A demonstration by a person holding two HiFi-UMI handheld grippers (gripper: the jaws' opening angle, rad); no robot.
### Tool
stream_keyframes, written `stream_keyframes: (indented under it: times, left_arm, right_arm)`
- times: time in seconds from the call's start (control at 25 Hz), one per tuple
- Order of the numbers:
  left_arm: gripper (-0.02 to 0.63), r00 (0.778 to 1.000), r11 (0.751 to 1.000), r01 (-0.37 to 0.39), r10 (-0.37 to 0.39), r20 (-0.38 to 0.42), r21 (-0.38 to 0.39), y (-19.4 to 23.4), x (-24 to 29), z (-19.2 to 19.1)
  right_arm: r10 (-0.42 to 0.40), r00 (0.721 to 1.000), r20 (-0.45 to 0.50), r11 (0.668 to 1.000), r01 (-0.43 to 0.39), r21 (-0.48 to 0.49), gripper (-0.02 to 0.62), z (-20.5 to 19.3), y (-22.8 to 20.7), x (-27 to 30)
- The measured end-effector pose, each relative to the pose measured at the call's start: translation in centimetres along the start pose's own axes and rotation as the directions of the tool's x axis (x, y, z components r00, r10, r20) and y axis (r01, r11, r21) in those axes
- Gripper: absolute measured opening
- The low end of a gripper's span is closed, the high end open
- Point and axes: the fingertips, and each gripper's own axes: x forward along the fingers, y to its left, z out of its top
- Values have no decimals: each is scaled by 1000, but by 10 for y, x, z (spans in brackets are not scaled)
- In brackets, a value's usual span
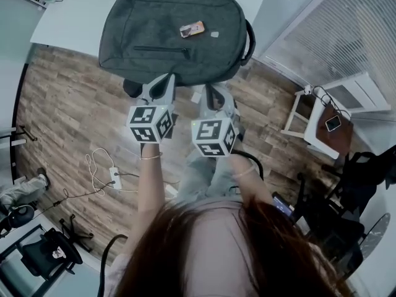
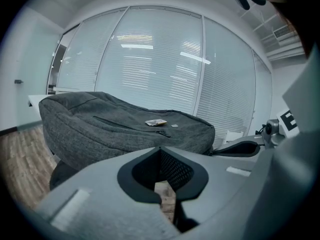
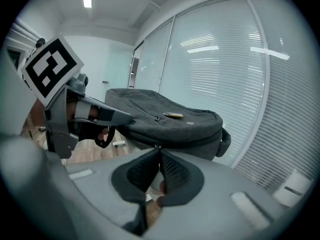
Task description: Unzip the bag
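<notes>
Bag (image 1: 173, 33) is lying zipped on the counter (image 1: 80, 17) while I'm hovering my left hand-held gripper (image 1: 166, 82) and right hand-held gripper (image 1: 213, 94) near it, both closed and empty, probably needing one opened onto the zip pull (image 2: 163, 133) next.

Bag (image 1: 173, 33) laid flat on white table (image 1: 74, 17), near side reaching over table edge. Top face open from above; only small card (image 1: 192, 29) and pocket zip (image 1: 162, 49) seen on it. Left gripper (image 1: 169, 79) and right gripper (image 1: 210, 89), jaws closed, held side by side just before near side; narrow gap between them. Loop handle (image 1: 249, 42) on bag's right end, blinds wall (image 1: 334, 30) near beyond. On floor: cables (image 1: 102, 172) at left, side table (image 1: 322, 119) well apart at right.
</notes>
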Motion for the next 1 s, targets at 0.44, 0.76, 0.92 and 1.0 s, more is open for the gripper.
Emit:
stream_keyframes:
  times: [0.44, 0.76, 0.92, 1.0]
  left_arm:
    - [8, 999, 999, -46, 46, 18, -1, 0, 0, 0]
    - [8, 996, 996, -88, 88, 23, -4, -2, 0, -1]
    - [8, 994, 995, -104, 104, 20, 1, -3, 0, -2]
    - [8, 993, 994, -113, 113, 24, 5, -3, 0, -3]
  right_arm:
    - [15, 1000, 2, 1000, -15, -27, 11, -4, -26, -2]
    - [31, 999, 12, 998, -31, -55, 11, -5, -44, -5]
    - [52, 998, 17, 996, -51, -75, 11, -6, -49, -6]
    - [62, 998, 22, 994, -60, -88, 11, -6, -51, -6]
